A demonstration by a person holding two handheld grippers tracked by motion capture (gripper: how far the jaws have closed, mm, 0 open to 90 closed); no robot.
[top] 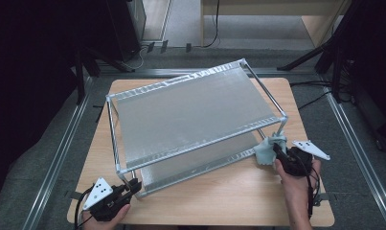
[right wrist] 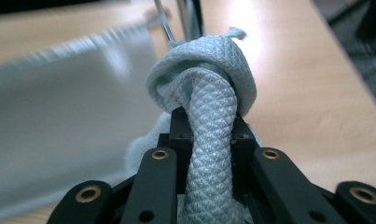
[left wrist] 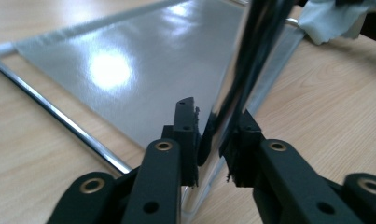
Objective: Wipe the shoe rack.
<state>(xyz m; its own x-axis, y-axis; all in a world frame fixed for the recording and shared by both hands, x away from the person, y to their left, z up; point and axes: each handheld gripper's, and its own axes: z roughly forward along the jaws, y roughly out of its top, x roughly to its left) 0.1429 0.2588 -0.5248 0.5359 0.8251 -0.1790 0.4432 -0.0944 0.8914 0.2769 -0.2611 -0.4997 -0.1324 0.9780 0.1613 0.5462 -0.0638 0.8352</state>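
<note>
A two-tier metal shelf rack (top: 190,110) stands on the wooden table (top: 219,196). At the rack's front left corner my left gripper (top: 132,186) (left wrist: 218,135) is shut on the chrome corner leg (left wrist: 251,65), which rises between its jaws. My right gripper (top: 278,152) (right wrist: 209,130) is by the front right leg (top: 282,125), shut on a bunched pale blue cloth (top: 269,149) (right wrist: 209,93). The cloth lies against the foot of that leg. The same cloth (left wrist: 332,18) appears far off in the left gripper view.
The rack's lower shelf (left wrist: 143,60) lies low over the tabletop. Bare wood runs along the front edge between my hands. Dark stands and cables (top: 320,96) surround the table on the floor.
</note>
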